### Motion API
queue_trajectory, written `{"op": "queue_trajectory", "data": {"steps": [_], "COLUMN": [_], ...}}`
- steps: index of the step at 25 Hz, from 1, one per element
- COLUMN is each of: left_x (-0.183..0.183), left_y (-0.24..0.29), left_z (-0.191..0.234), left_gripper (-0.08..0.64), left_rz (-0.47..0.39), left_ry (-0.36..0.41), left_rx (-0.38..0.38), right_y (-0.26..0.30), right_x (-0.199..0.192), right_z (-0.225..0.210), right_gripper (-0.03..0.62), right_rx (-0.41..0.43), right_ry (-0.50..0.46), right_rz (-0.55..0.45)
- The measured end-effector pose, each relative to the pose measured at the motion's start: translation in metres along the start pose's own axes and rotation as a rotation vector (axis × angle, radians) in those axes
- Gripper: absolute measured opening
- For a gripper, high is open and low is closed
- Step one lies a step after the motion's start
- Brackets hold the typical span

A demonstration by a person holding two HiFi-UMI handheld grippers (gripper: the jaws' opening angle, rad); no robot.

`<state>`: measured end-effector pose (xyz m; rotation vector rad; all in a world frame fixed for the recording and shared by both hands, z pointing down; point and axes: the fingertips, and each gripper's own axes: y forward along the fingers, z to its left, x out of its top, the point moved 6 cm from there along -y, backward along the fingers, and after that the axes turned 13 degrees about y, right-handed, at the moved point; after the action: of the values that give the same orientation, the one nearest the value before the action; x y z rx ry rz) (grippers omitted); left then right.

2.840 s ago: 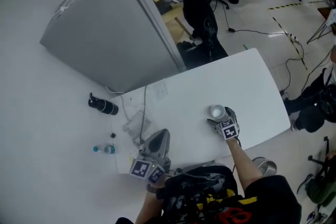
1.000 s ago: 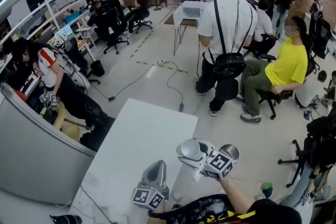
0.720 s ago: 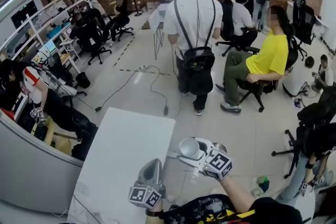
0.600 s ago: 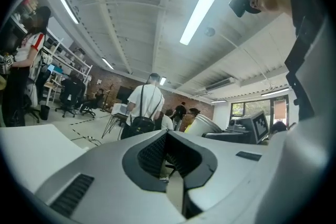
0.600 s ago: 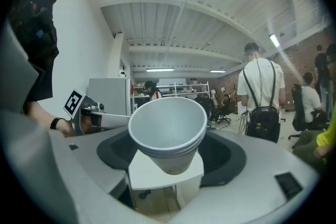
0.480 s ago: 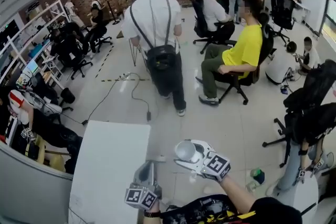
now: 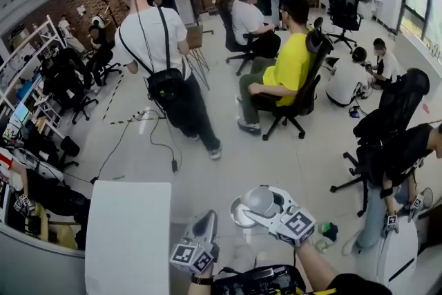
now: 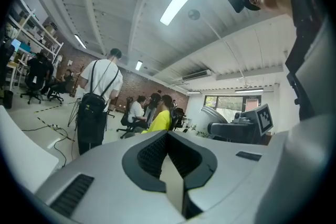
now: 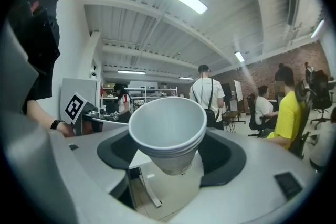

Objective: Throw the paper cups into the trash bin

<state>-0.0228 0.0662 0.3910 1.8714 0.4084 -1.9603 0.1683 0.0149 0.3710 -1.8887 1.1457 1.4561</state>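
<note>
**Paper cups held above the bin, not yet let go**

The paper cups are nested one inside another. The right gripper grasps them by the sides, its jaws standing wide around the stack. The mouth of the stack is turned back toward the gripper's body, and nothing shows inside the top cup. They hang near the person, right of centre, above the floor.

Just under them and slightly left is the trash bin, a round metal one. Only part of its rim peeks out past the cups. What lies in it cannot be told, since the cups and the gripper cover most of its mouth.

The left gripper is just to the left, clenched on nothing. It sits beside the near right edge of the white table, whose visible top is bare.

The likely trouble is the aim. From above, the stack seems to sit toward the right side of the bin's mouth rather than its middle. A release here could send it onto the rim and off across the floor. The cups are light, so they may also tip as they fall, or come apart, leaving one outside the bin. One could also cling to a pad as the jaws part.

Farther out lie open floor and a cable. A standing person with a black bag and seated people are well apart from the bin, so a stray cup could roll a long way.
</note>
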Motion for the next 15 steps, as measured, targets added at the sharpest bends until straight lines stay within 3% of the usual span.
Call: {"op": "queue_trajectory", "data": {"steps": [9, 15], "left_x": [0.005, 0.007], "left_y": [0.068, 0.087], "left_z": [0.056, 0.087], "left_gripper": [0.003, 0.003], "left_rz": [-0.038, -0.033], "left_ry": [0.009, 0.011], "left_rx": [-0.060, -0.091], "right_y": [0.041, 0.069], "right_x": [0.019, 0.021], "right_z": [-0.053, -0.065], "right_gripper": [0.359, 0.359], "right_rx": [-0.119, -0.155], "right_ry": [-0.041, 0.008], "right_rz": [-0.014, -0.021]}}
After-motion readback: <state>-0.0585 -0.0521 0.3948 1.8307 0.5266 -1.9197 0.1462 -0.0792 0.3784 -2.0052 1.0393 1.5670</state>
